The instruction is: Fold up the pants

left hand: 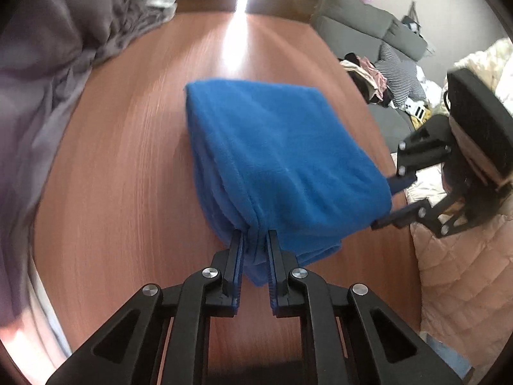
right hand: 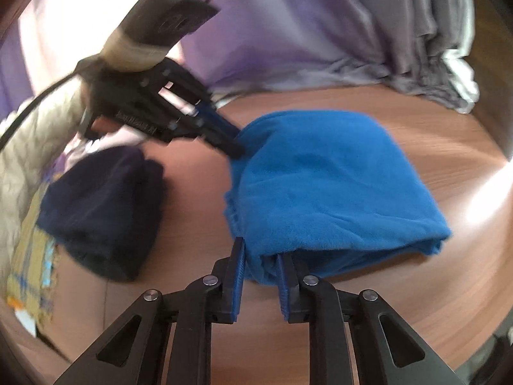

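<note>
Your left gripper (left hand: pixel 255 240) is clamped on a bunched corner of the blue pants (left hand: pixel 275 160), which sit folded in a thick stack mid table (left hand: pixel 128 160). Your right gripper (right hand: pixel 261 253) is also pinching the pants' near edge w/ fleece btwn the pads. Dark bundle (right hand: pixel 105 211) lies just beside the pants; grey fabric (right hand: pixel 400 32) sits at the far edge.
</note>
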